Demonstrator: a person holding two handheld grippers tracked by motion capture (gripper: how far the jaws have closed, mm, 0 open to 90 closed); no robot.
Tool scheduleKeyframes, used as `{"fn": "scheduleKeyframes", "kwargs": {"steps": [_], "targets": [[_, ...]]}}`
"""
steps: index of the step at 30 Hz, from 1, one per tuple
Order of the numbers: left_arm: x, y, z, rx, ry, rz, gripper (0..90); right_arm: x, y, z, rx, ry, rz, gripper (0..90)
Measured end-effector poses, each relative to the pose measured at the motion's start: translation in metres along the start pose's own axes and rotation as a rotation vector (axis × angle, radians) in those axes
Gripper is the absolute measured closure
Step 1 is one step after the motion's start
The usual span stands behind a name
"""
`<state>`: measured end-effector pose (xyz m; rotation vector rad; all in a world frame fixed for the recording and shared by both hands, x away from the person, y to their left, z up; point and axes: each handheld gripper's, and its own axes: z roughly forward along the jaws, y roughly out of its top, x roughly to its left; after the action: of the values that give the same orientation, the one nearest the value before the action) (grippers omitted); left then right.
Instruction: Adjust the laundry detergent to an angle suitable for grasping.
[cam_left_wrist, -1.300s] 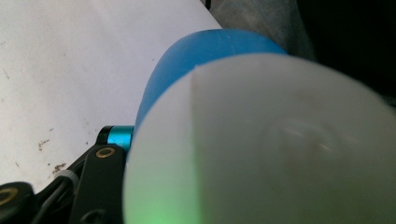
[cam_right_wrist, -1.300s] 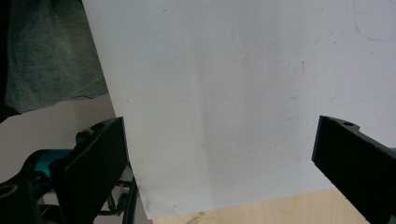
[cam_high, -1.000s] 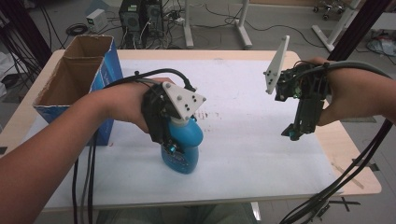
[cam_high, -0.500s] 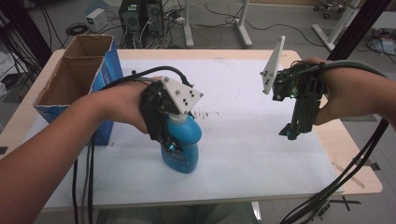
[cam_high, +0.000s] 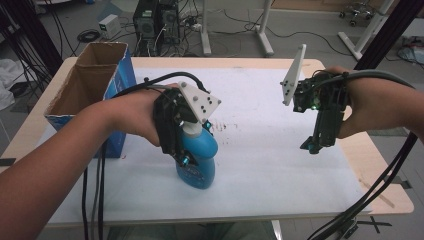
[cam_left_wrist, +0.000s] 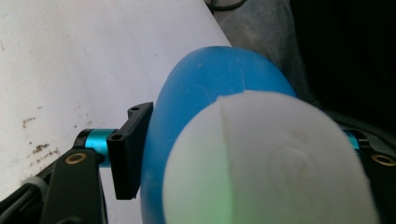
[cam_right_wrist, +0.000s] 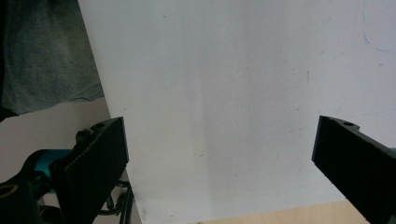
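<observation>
A blue spray bottle (cam_high: 199, 159) with a white top stands upright on the white sheet (cam_high: 260, 165) near the table's front middle. My left gripper (cam_high: 182, 155) comes down over it and is shut on the bottle's body. In the left gripper view the blue bottle (cam_left_wrist: 210, 93) and its white cap (cam_left_wrist: 275, 163) sit between the jaws, one black pad (cam_left_wrist: 128, 149) pressed against its side. My right gripper (cam_high: 312, 146) hangs above the sheet at the right, pointing down. Its jaws stand wide apart in the right gripper view (cam_right_wrist: 219, 154) with only white sheet between them.
An open cardboard box with blue sides (cam_high: 92, 90) stands at the table's left, close to my left forearm. Small reddish-brown specks (cam_high: 225, 126) mark the sheet behind the bottle. Bare wood (cam_high: 385, 170) shows at the table's right edge. Cables trail from both grippers.
My left gripper and the bottle have barely shifted. The right gripper stays raised at the right, with almost no movement.
</observation>
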<state>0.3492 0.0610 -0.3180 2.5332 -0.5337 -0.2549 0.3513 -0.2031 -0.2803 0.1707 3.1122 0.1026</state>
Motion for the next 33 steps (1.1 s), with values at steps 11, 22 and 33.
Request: {"fn": "scheduleKeyframes", "kwargs": {"steps": [11, 22, 33], "targets": [[-0.008, 0.007, -0.010, 0.067, 0.045, -0.032, 22.5, 0.002, 0.002, -0.003, -0.005, -0.008, -0.009, 2.7], [-0.013, 0.009, -0.025, 0.179, 0.073, -0.094, 18.3, 0.004, 0.006, -0.008, -0.010, -0.016, -0.025, 2.7], [-0.010, 0.008, -0.037, 0.231, 0.115, -0.143, 15.0, 0.004, 0.008, -0.008, -0.011, -0.016, -0.026, 2.7]]}}
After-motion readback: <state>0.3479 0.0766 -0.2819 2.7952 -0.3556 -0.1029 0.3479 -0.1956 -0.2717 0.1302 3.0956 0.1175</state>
